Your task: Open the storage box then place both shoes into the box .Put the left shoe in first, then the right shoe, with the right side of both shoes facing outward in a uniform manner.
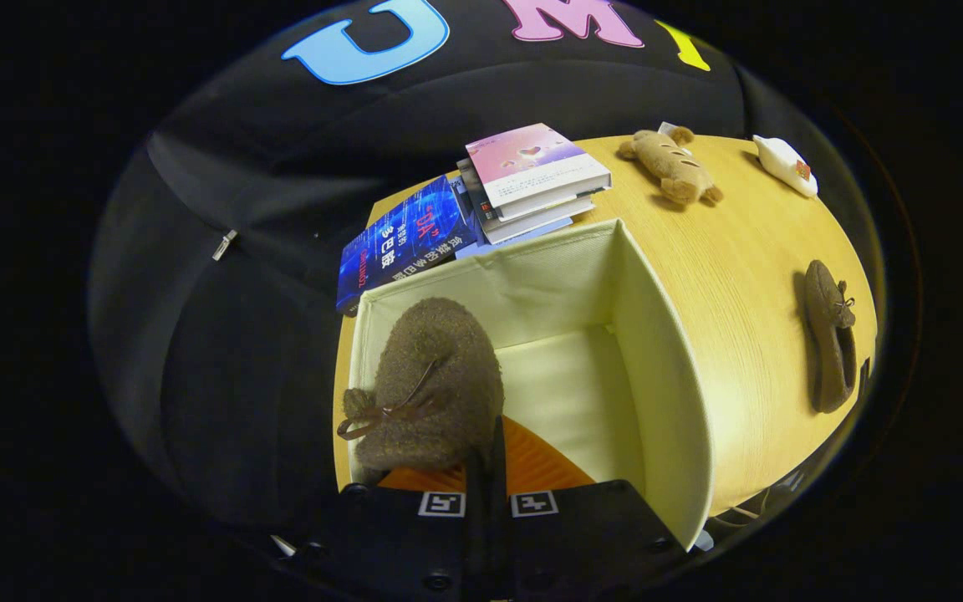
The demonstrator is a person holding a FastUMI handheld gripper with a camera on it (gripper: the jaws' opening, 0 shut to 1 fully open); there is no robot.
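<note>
Hand-held gripper (486, 456) clamping brown shoe (431, 385), over open storage box (665, 368)

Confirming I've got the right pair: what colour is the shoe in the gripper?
Brown, fuzzy shoe with a darker bow, gripper view.

I count two brown shoes: one (431, 385) pinched in my gripper (488, 456) over the one open box (665, 359), one (831, 347) on the table at three o'clock. Books at twelve o'clock: a blue one (405, 242) and a stack (532, 180); exact number unclear. One plush toy (672, 165). One white object (785, 164).
</note>
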